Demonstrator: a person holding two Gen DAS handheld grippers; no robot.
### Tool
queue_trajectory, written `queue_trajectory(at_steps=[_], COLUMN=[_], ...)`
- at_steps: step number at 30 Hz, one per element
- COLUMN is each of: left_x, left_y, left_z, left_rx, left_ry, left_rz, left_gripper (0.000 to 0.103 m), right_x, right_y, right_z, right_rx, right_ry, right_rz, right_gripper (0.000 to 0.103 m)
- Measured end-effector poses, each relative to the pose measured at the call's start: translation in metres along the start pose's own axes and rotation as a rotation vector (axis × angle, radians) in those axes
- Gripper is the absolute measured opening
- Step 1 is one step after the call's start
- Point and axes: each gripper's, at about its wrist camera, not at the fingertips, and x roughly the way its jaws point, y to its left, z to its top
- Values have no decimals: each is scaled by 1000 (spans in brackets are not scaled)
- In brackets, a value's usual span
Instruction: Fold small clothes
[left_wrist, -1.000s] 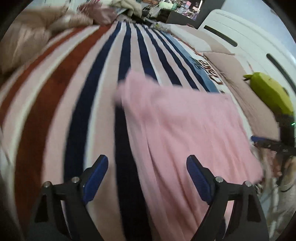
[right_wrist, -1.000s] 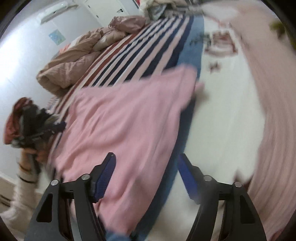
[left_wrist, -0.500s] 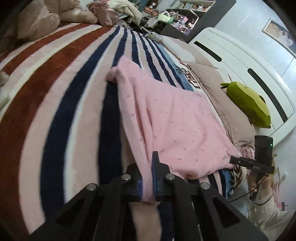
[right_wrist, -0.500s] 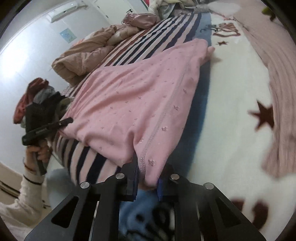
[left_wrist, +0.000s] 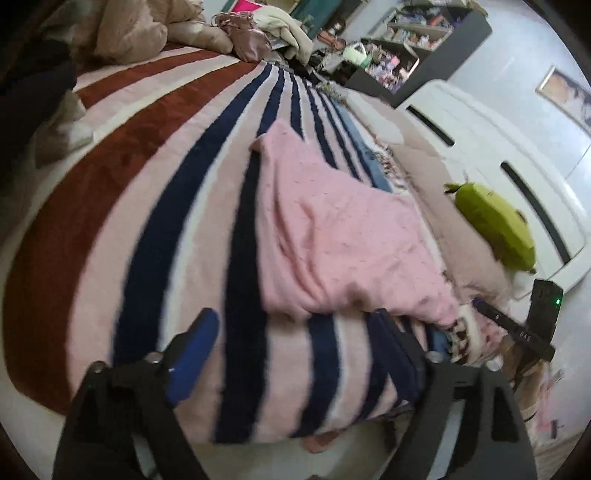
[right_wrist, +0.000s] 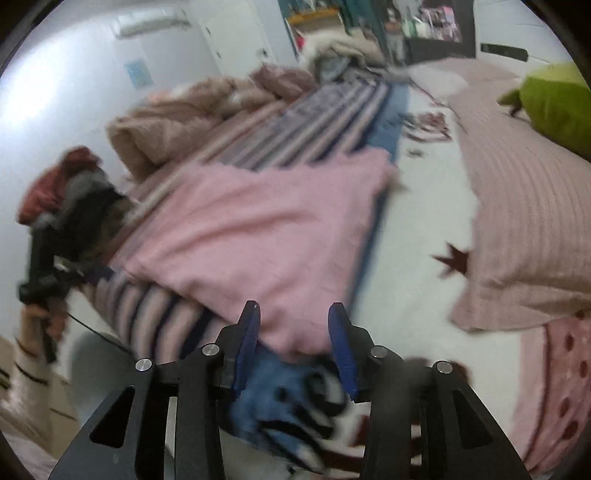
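A pink garment (left_wrist: 332, 236) lies flat on the striped blanket (left_wrist: 155, 206) of a bed; it also shows in the right wrist view (right_wrist: 258, 236). My left gripper (left_wrist: 295, 332) is open and empty, just short of the garment's near edge. My right gripper (right_wrist: 295, 332) is open, its jaws either side of the garment's near corner without gripping it. The right gripper shows at the right of the left wrist view (left_wrist: 517, 325), and the left gripper at the left of the right wrist view (right_wrist: 48, 273).
A green plush toy (left_wrist: 495, 225) lies on a pink pillow (right_wrist: 524, 221) by the white headboard (left_wrist: 517, 155). Bundled beige bedding (left_wrist: 147, 29) and clothes pile at the bed's far end. A dark shelf (left_wrist: 417, 48) stands behind.
Both grippers were shut on the garment's near edge half a second ago. They have opened, let go and pulled back slightly. The garment lies where it was pulled flat.
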Motion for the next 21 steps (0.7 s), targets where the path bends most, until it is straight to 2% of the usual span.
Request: queue_trajectory(at_steps=[2, 4, 7, 9, 11, 14, 18, 19, 21], left_x=[7, 17, 36, 48, 59, 65, 71, 73, 80], left_y=[-9, -19, -27, -26, -22, -14, -12, -12, -14], left_z=[-6, -10, -12, -10, -8, -3, 5, 7, 13], left_rx=[-15, -37, -88, -127, -185, -266, -287, -288, -277], left_ry=[9, 5, -12, -23, -52, -135, -248, -262, -259], left_rz=[-53, -111, -158, -141, -130, -127, -92, -87, -70], left_gripper=[83, 83, 83, 83, 83, 83, 83, 82, 71], right_x=[4, 12, 37, 57, 73, 91, 119, 124, 128], right_y=[16, 36, 62, 74, 85, 91, 84, 80, 75], right_z=[1, 1, 3, 4, 4, 4, 1, -1, -5], right_rx=[-19, -67, -80, -70, -68, -51, -2, 15, 25], right_ry=[-27, -64, -68, -63, -65, -58, 22, 43, 60], right_rz=[29, 28, 86, 123, 116, 102, 49, 47, 55], right_gripper=[21, 14, 11, 9, 9, 9, 8, 8, 5])
